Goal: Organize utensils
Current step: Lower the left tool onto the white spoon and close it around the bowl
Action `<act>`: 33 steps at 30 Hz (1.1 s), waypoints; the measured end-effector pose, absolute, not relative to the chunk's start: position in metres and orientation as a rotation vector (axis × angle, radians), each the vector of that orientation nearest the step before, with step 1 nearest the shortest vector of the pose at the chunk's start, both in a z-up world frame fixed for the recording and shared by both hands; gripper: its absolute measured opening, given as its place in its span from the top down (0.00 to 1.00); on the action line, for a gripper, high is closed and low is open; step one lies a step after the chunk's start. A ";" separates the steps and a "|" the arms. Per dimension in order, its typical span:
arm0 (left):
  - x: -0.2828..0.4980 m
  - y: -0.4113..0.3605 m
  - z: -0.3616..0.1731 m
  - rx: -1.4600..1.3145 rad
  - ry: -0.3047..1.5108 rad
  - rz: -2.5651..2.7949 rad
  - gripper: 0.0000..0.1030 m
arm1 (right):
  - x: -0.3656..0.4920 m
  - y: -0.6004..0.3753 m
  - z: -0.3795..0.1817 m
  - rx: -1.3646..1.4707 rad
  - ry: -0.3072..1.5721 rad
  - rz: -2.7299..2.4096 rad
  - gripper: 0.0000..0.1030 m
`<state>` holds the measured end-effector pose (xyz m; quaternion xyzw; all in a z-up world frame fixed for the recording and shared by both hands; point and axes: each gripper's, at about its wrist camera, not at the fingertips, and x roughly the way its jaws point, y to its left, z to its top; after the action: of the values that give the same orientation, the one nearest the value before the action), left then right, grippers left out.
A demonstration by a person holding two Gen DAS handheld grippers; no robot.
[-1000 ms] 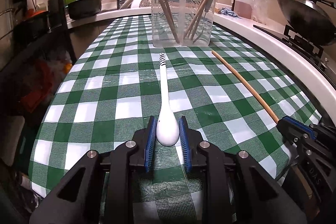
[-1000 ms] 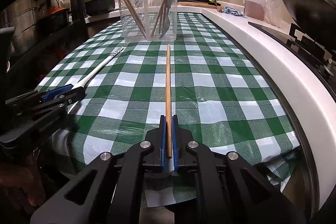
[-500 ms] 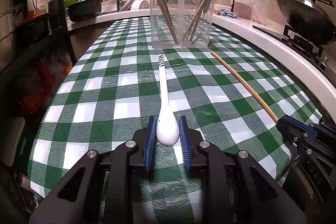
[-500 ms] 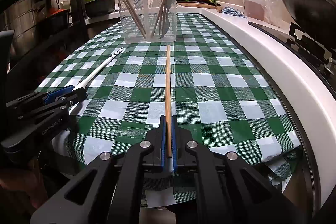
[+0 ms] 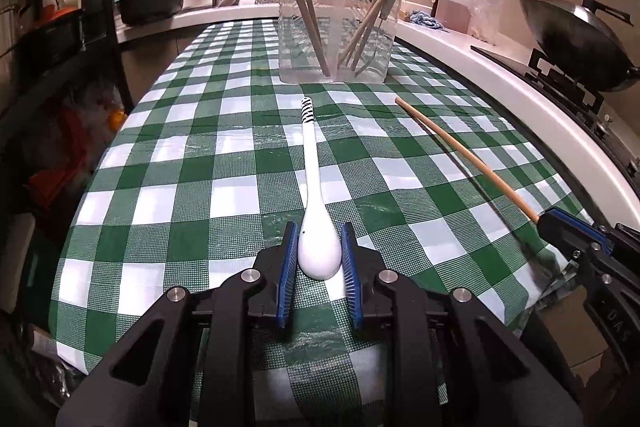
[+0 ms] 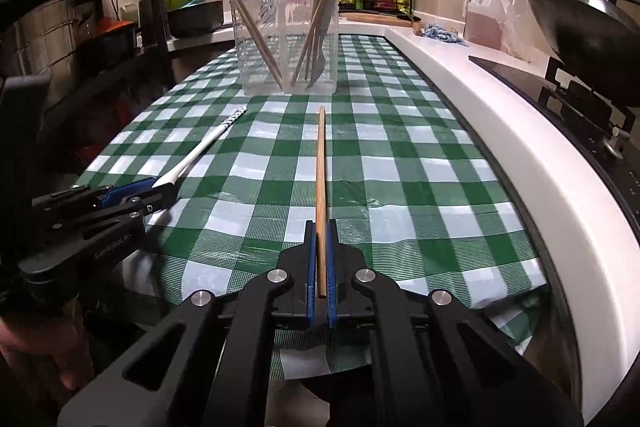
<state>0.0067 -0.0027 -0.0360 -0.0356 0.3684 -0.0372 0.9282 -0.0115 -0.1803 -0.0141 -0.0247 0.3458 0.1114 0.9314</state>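
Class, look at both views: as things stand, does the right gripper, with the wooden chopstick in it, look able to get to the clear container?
Probably yes. The right gripper grips the chopstick, and only bare checked cloth lies before the container. The spoon lies off to the left.

A green-and-white checked tablecloth (image 5: 240, 163) is covering the table; a clear container (image 5: 340, 27) is standing toward its far edge, while a white spoon (image 5: 314, 187) and wooden chopstick (image 6: 321, 163) are lying nearer the front edge.
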 end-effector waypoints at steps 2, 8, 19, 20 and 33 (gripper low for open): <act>0.006 0.000 -0.033 -0.092 0.761 -0.089 0.79 | -0.013 -0.183 -0.009 -0.044 0.702 0.226 0.95; 0.002 0.002 -0.022 -0.118 0.748 -0.118 0.79 | -0.016 -0.189 0.007 -0.032 0.668 0.223 0.95; 0.007 -0.005 -0.032 -0.056 0.761 -0.090 0.79 | -0.007 -0.188 -0.021 -0.035 0.735 0.231 0.95; 0.007 -0.005 -0.032 -0.053 0.763 -0.088 0.79 | -0.006 -0.187 -0.024 -0.040 0.742 0.232 0.95; 0.005 -0.010 -0.037 -0.006 0.761 -0.057 0.78 | 0.000 -0.184 -0.036 -0.061 0.762 0.241 0.94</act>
<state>0.0049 -0.0102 -0.0374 -0.0027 0.3714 -0.0280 0.9280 0.0002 -0.1840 -0.0365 -0.0297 0.3707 0.1175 0.9208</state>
